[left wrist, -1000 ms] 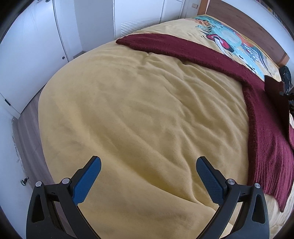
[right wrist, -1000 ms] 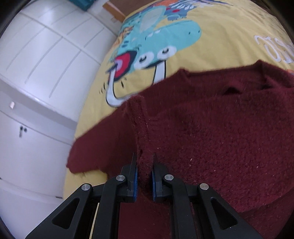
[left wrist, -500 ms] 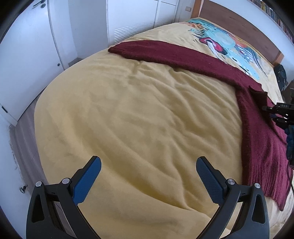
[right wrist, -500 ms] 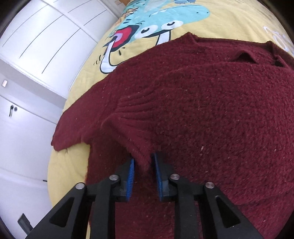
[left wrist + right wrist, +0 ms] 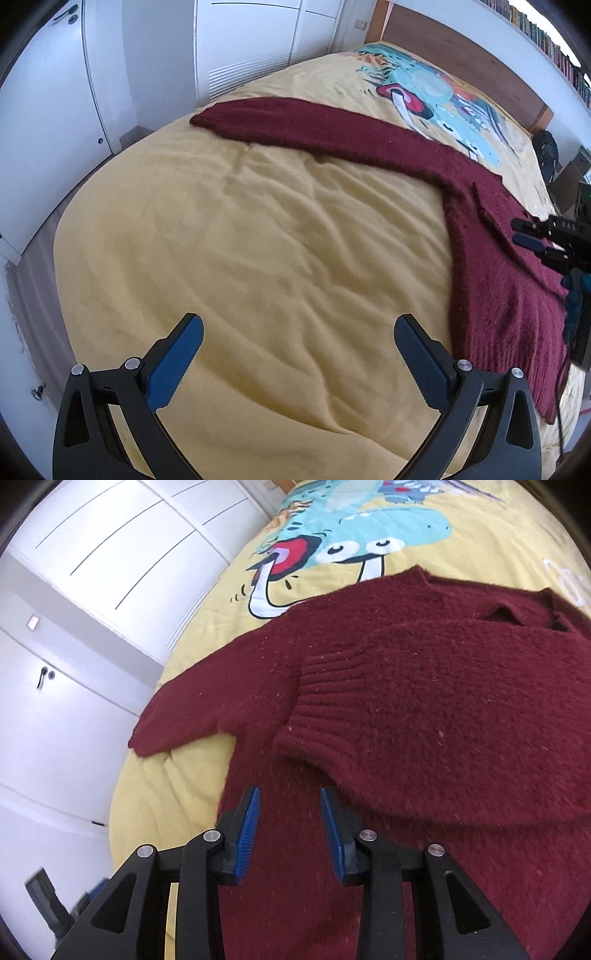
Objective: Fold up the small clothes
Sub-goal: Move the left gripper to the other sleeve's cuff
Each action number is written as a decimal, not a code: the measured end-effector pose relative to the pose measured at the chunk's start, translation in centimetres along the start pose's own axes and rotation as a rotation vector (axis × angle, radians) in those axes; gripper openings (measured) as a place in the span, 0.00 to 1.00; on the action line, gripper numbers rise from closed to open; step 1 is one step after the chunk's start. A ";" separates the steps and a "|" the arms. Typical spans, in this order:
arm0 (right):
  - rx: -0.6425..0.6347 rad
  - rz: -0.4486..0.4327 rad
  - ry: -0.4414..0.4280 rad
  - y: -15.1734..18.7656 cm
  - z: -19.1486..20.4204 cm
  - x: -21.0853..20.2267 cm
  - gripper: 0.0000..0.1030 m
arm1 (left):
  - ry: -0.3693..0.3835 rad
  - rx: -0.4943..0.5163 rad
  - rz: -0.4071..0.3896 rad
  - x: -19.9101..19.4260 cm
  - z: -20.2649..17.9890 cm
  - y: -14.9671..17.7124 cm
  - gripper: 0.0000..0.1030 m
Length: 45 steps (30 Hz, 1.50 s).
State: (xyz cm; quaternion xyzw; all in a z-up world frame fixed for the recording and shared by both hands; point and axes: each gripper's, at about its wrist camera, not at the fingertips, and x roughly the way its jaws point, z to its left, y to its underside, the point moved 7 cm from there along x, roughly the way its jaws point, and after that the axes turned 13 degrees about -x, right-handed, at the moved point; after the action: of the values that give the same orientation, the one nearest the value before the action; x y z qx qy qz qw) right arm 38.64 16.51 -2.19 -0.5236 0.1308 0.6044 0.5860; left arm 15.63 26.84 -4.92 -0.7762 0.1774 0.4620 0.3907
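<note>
Judging by the sweater (image 5: 424, 701) spread on the bed (image 5: 258, 240), w/ one sleeve (image 5: 369, 716) laid over its body & the other sleeve (image 5: 295, 125) stretched out, folding's barely begun: right tool (image 5: 290, 823) has just been opening, nothing between pads, left tool (image 5: 299, 358) wide open, empty.

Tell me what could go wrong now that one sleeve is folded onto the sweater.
The folded sleeve lies loose and a bit bunched; the right gripper, jaws just opening, nothing between them, could snag its cuff pulling away. The other sleeve stretches far across the bed; the open left gripper may drag the sweater crooked.
</note>
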 end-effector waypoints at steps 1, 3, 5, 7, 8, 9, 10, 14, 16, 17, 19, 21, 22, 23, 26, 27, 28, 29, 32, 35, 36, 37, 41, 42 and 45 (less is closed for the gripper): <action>-0.006 -0.003 0.008 0.2 0.1 -0.5 0.35 | 0.005 0.002 -0.002 -0.1 -0.2 -0.1 0.99; -0.010 -0.014 0.022 1.1 0.2 -2.1 0.35 | 0.017 0.007 -0.006 -0.3 -0.7 -0.2 0.99; -0.013 -0.025 0.044 2.0 0.2 -3.4 0.35 | 0.025 0.018 -0.009 -0.5 -1.3 -0.2 0.99; -0.016 -0.036 0.068 3.0 0.0 -4.8 0.35 | 0.027 0.029 -0.016 -0.9 -1.8 -0.1 0.99; -0.014 -0.040 0.084 3.9 -0.2 -5.8 0.35 | 0.032 0.037 -0.020 -1.1 -2.2 0.0 0.99; -0.013 -0.042 0.096 4.4 -0.4 -6.4 0.35 | 0.035 0.044 -0.024 -1.3 -2.5 0.1 0.99; -0.011 -0.045 0.107 4.8 -0.6 -6.8 0.35 | 0.036 0.051 -0.029 -1.6 -2.8 0.1 0.99; -0.005 -0.069 0.164 7.4 -1.4 -10.0 0.35 | 0.061 0.074 -0.044 -2.6 -3.9 0.3 0.99; 0.002 -0.078 0.183 8.6 -1.7 -11.4 0.35 | 0.073 0.077 -0.048 -3.0 -4.3 0.2 0.99; 0.007 -0.085 0.199 9.5 -2.0 -12.4 0.35 | 0.079 0.078 -0.050 -3.2 -4.6 0.2 0.99; 0.017 -0.092 0.219 10.9 -2.4 -13.7 0.35 | 0.091 0.079 -0.051 -3.5 -4.9 0.1 0.99; 0.028 -0.097 0.242 12.6 -2.7 -15.0 0.35 | 0.109 0.083 -0.046 -3.7 -5.4 0.1 0.99; 0.033 -0.097 0.253 13.3 -2.8 -15.5 0.35 | 0.119 0.089 -0.043 -3.8 -5.7 0.2 0.99; 0.041 -0.099 0.262 14.0 -3.0 -16.0 0.35 | 0.127 0.097 -0.042 -4.0 -5.9 0.2 0.99; 0.072 -0.115 0.289 16.1 -3.1 -17.9 0.35 | 0.141 0.125 -0.047 -4.4 -6.4 0.3 0.99; 0.073 -0.117 0.299 16.6 -3.1 -18.3 0.35 | 0.144 0.127 -0.048 -4.4 -6.5 0.2 0.99; 0.072 -0.121 0.313 17.2 -3.1 -18.9 0.35 | 0.146 0.128 -0.049 -4.4 -6.5 0.1 0.99; 0.072 -0.122 0.321 17.6 -3.1 -19.3 0.36 | 0.146 0.126 -0.049 -4.4 -6.3 0.0 0.99; 0.080 -0.130 0.353 18.8 -3.3 -20.7 0.37 | 0.144 0.114 -0.044 -3.9 -5.7 -0.6 0.99; 0.106 -0.147 0.380 19.9 -3.9 -22.1 0.37 | 0.134 0.104 -0.040 -3.2 -5.0 -1.3 0.99; 0.115 -0.148 0.388 20.3 -4.2 -22.4 0.37 | 0.131 0.102 -0.039 -3.0 -4.7 -1.5 0.99; 0.124 -0.148 0.396 20.4 -4.4 -22.4 0.37 | 0.125 0.100 -0.039 -2.8 -4.5 -1.8 0.99; 0.165 -0.148 0.430 21.8 -5.8 -23.3 0.38 | 0.104 0.064 -0.027 -1.1 -3.0 -3.1 0.99; 0.175 -0.147 0.437 22.0 -6.2 -23.5 0.38 | 0.103 0.051 -0.023 -0.6 -2.6 -3.6 0.99; 0.217 -0.142 0.453 22.8 -7.6 -23.7 0.38 | 0.100 0.007 -0.019 0.7 -1.3 -5.5 0.99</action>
State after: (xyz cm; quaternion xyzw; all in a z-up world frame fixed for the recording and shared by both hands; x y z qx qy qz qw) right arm 17.40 -9.28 2.86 -0.5876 0.2859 0.4115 0.6353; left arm 20.26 29.33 -2.77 -0.7987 0.1909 0.4182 0.3882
